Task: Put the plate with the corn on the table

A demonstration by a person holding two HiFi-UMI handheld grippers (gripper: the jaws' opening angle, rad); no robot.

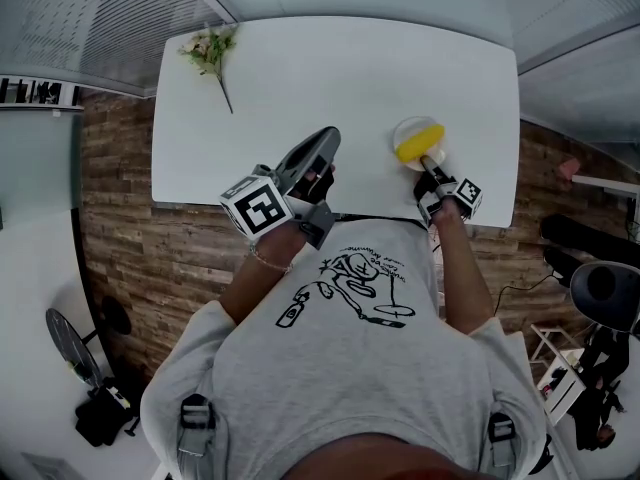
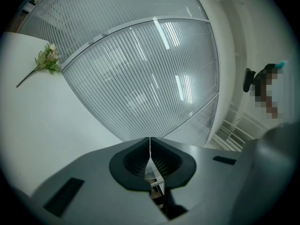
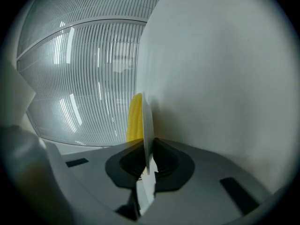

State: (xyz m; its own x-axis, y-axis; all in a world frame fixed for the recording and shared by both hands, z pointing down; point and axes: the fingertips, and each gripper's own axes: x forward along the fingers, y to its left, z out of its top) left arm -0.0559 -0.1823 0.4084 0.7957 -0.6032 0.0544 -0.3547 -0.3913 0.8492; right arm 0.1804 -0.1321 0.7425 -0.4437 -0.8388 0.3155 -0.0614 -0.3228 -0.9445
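Over the near right stretch of the white table (image 1: 330,78), pinching the near rim of a small white plate (image 1: 404,128) with the right tongs (image 1: 428,164), clamped thin on that edge. Lying across the plate, one yellow corn cob (image 1: 420,144), close to the gripped side. Cannot tell whether resting on the table already or hanging just above it. Off to the left, holding the left tongs (image 1: 322,140) over the table, pressed together on nothing, well apart from the plate. Far left corner, a flower sprig (image 1: 210,48), out of the way.

Handling, by the look of it: stiff and thin, probably light, likely smooth and slippery at the rim, so easy to pivot in a one-edge pinch. Probably weighted toward the cob, itself round enough to roll if tilted. Best kept level, gripped right where held now, at the rim nearest the cob, then set down flat and gently before letting go. Possibly breakable if ceramic; cannot say which material.
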